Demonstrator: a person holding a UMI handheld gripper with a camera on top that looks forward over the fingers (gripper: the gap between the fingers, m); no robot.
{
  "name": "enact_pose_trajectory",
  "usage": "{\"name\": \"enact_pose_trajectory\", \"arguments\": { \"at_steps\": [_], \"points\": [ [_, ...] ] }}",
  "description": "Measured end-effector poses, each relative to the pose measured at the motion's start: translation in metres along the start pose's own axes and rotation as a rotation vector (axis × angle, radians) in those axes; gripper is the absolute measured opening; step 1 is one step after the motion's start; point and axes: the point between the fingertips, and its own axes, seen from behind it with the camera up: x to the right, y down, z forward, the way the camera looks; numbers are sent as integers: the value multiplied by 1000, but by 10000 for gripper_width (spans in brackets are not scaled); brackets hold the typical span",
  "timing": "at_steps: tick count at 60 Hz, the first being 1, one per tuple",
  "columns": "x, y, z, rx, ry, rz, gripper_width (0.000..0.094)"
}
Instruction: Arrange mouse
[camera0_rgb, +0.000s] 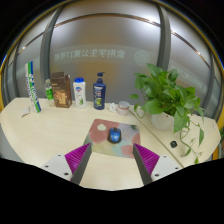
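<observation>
A blue mouse (115, 135) is seen lying on a patterned mat (108, 138) on the worktop (45, 130), just ahead of the gripper (111, 160). The jaws are held open, nothing between them. A potted plant (165, 95) is noted beside the mat. 4 bottles and cartons (70, 92) are ranged well beyond.
</observation>
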Motion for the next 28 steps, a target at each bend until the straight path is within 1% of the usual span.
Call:
{"name": "enact_pose_trajectory", "arguments": {
  "at_steps": [12, 28],
  "points": [
    [-9, 17, -58, 9, 7, 5, 852],
    [-12, 13, -79, 32, 24, -12, 851]
  ]
}}
